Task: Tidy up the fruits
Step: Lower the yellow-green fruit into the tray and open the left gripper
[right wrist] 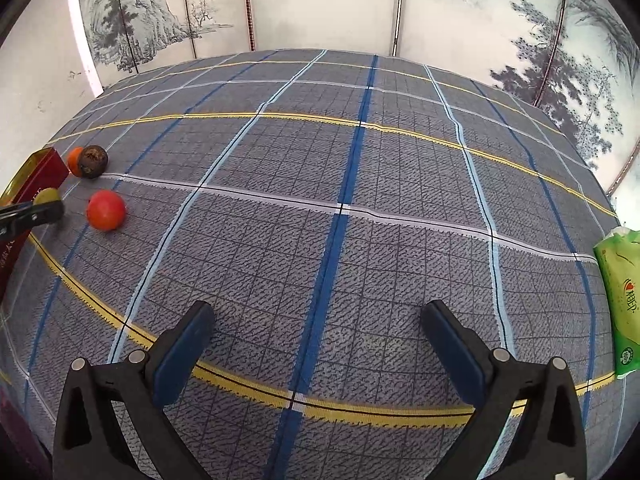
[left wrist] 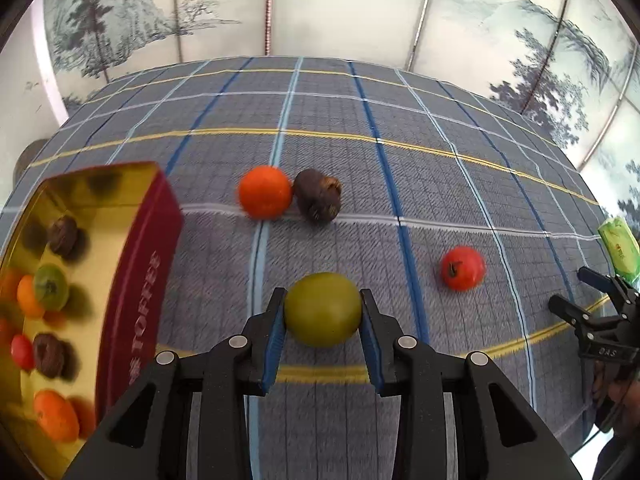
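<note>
My left gripper (left wrist: 322, 310) is shut on a green fruit (left wrist: 322, 309), held between its blue pads just above the checked cloth. An orange (left wrist: 265, 191) and a brown fruit (left wrist: 318, 195) lie touching farther back. A red tomato (left wrist: 462, 268) lies to the right. A red and gold TOFFEE tin (left wrist: 132, 280) at the left holds several fruits. My right gripper (right wrist: 316, 350) is open and empty over bare cloth. In the right wrist view the tomato (right wrist: 106, 210), brown fruit (right wrist: 93, 161), orange (right wrist: 74, 160), held green fruit (right wrist: 47, 195) and tin (right wrist: 40, 176) sit far left.
A green tissue pack (right wrist: 620, 304) lies at the table's right edge; it also shows in the left wrist view (left wrist: 619, 248). The right gripper (left wrist: 592, 312) appears at the right of the left wrist view. A painted folding screen (right wrist: 320, 4) stands behind the table.
</note>
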`<state>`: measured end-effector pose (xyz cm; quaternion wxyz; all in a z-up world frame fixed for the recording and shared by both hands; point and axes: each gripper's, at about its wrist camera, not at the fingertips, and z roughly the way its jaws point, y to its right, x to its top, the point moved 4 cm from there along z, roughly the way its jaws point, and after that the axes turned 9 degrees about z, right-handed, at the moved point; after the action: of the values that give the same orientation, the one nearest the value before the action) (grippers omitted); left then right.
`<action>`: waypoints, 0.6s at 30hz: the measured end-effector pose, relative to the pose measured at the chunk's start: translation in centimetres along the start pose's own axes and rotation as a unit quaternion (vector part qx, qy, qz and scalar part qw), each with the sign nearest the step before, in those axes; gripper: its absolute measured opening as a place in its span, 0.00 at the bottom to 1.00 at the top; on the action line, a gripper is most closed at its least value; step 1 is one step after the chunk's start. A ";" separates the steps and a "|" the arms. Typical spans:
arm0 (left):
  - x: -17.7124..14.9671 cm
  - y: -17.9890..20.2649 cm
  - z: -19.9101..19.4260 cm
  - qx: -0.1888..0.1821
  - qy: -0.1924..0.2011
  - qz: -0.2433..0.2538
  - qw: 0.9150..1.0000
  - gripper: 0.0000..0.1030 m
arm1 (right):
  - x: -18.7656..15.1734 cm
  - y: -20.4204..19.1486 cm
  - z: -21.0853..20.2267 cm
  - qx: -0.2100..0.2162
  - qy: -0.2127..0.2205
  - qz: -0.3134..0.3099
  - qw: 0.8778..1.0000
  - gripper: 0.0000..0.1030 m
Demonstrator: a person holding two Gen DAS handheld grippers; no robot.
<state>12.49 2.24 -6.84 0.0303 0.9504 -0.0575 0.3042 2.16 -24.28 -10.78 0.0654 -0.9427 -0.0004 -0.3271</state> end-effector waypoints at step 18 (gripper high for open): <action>-2.7 -1.1 -6.6 0.035 0.036 0.007 0.999 0.35 | 0.1 0.2 0.2 -0.020 0.004 0.028 0.999 1.00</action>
<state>6.69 4.20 -3.06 -0.0035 0.9389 -0.0525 0.3403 2.37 -24.49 -10.86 0.0555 -0.9423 0.0329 -0.3286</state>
